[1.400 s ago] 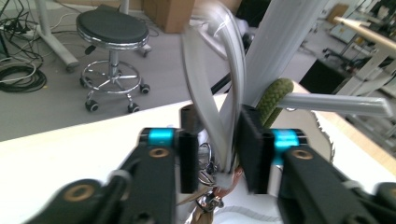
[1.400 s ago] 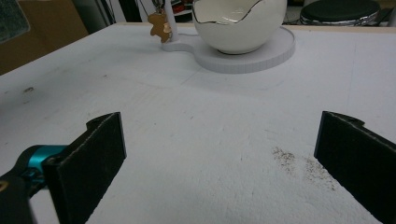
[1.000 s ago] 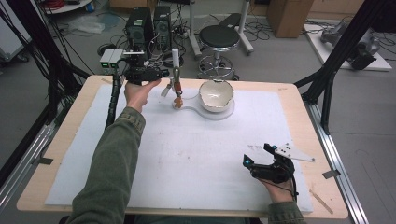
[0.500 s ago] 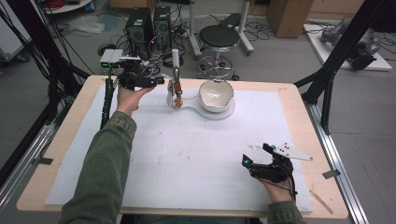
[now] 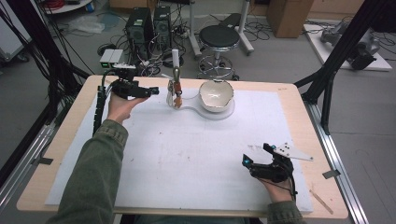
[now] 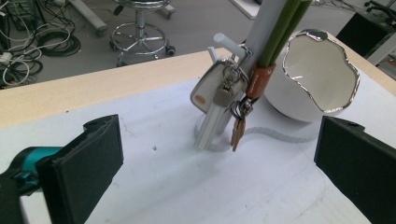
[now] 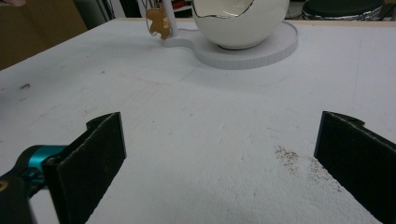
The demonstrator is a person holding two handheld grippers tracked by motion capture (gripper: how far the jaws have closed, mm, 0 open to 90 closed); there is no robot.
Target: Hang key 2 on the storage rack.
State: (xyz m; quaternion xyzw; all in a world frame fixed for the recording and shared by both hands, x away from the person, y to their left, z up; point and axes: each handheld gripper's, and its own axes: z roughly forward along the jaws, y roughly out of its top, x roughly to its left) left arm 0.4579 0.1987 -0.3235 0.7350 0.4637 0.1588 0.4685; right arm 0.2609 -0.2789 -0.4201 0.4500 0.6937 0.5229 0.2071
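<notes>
My left gripper (image 5: 152, 91) jaws just opened wide, nothing between them, just beside the key bunch (image 6: 231, 100) hanging on its white stand (image 5: 175, 60), my right gripper (image 5: 254, 156) spread empty, near table edge.

A bunch of keys (image 5: 176, 95) hangs on a stand (image 5: 175, 60) just left of the bowl (image 5: 215, 94).

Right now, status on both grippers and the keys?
Left gripper open, empty, just opened, facing keys. Keys hang on stand beside bowl. Right gripper open, idle. Path clear.

Grey floor (image 5: 280, 60), black stool (image 5: 219, 36), cables (image 5: 56, 4).
</notes>
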